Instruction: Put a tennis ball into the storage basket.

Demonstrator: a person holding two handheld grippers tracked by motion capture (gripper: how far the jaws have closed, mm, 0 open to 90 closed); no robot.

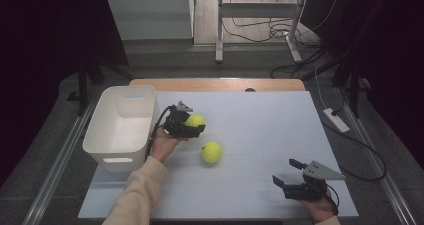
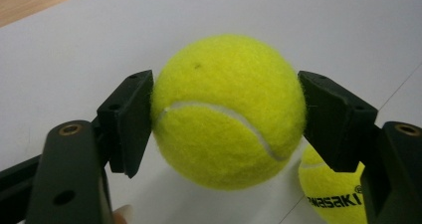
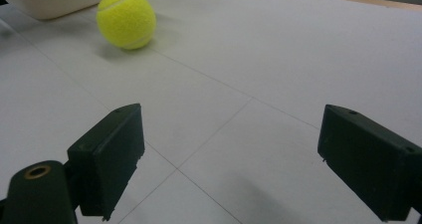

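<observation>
My left gripper [image 1: 196, 122] is shut on a yellow tennis ball [image 1: 195, 120], just right of the white bin [image 1: 106, 129]. In the left gripper view both pads press the sides of that ball [image 2: 229, 112], which is held above the table. A second tennis ball [image 1: 211, 152] lies on the white tabletop below and right of it, seen with printed lettering [image 2: 331, 194] past the right jaw. My right gripper [image 1: 287, 173] rests near the front right corner, open and with nothing between its jaws [image 3: 231, 159]. The loose ball [image 3: 126, 19] lies far ahead of it.
The white bin is an open, empty tub at the table's left edge. A wooden strip [image 1: 220, 84] runs along the far edge of the white tabletop [image 1: 260, 125]. Cables and metal frame legs [image 1: 219, 30] stand on the floor beyond.
</observation>
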